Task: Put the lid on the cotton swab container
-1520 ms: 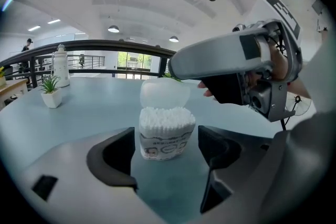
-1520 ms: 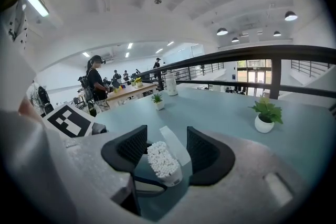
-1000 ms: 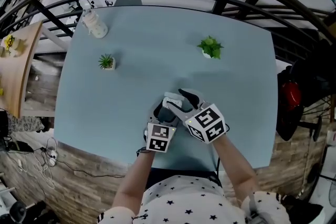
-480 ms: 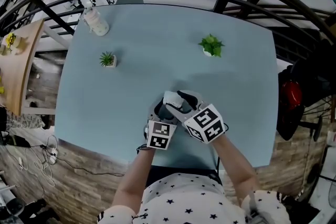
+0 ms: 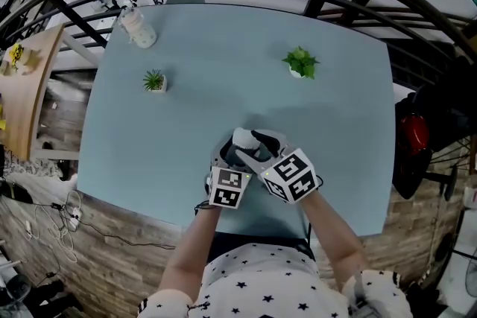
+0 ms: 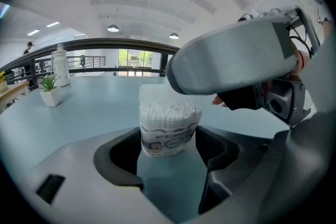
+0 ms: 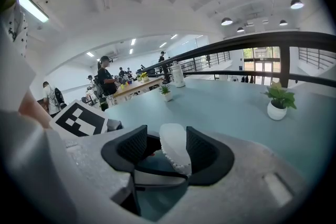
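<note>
Ideally, with the left gripper point(image 6: 168, 155) jaws clamped on the cotton swab container point(image 6: 169, 122) at the bench's point(image 5: 223, 48) 6 o'clock, level the lid point(image 7: 173, 145) pinched edge-on in the right gripper point(image 7: 167, 153) jaws, centre it from 1 o'clock, then press down squarely.

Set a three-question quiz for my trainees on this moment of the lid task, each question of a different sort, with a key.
1. Multiple choice: what is gripped in the right claw? A) nothing B) the lid C) a spoon
2. True or false: the cotton swab container held in the left claw already has its lid on.
3. Fill in the number: ___ potted plants stand on the table.

Key: 1 B. 2 False; the swab tips show bare at the top. 3 Two.
</note>
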